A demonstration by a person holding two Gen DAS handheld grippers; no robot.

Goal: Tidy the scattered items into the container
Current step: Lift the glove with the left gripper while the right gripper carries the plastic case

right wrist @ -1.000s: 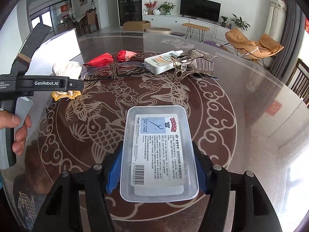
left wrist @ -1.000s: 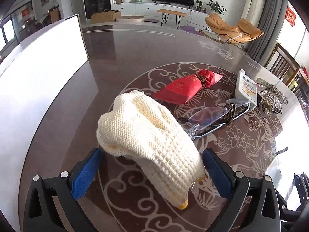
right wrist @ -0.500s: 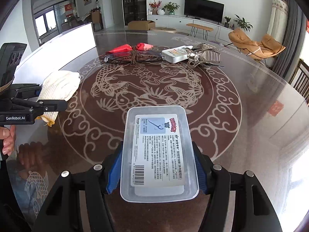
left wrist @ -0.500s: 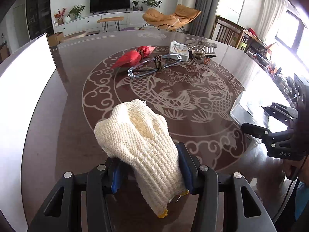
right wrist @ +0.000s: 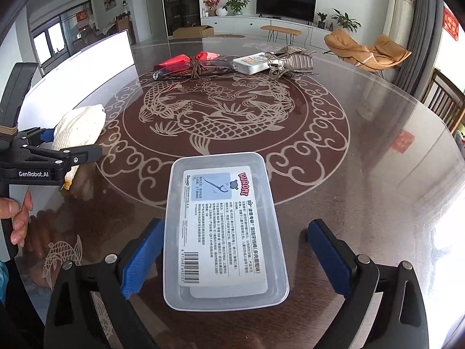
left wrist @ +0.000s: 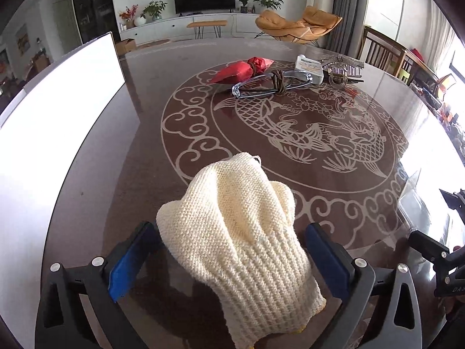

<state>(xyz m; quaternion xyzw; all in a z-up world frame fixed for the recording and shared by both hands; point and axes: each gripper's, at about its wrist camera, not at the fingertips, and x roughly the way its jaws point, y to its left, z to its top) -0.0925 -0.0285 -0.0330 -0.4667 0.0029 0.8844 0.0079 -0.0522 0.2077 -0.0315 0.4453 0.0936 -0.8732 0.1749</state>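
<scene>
A cream knitted glove (left wrist: 241,232) lies on the dark patterned table (left wrist: 145,151) between the blue pads of my left gripper (left wrist: 229,261). Its jaws are opening and stand clear of the glove on both sides. A clear plastic container (right wrist: 223,232) with a printed label inside sits between the pads of my right gripper (right wrist: 235,258). These jaws are opening too, with a wide gap on the right side. Across the table lie a red pouch (left wrist: 241,69), glasses (left wrist: 273,83) tied with cord, a white bottle (left wrist: 309,67) and a hair claw clip (left wrist: 343,68).
A white panel (left wrist: 58,110) stands along the table's left edge. Wooden chairs (right wrist: 444,101) stand past the right rim. A hand (right wrist: 17,218) holds the left gripper's handle at the left of the right wrist view.
The left gripper shut on the glove, carried it away from the glasses toward the near side, then opened. The right gripper, shut on the container before, now stands open around it.
</scene>
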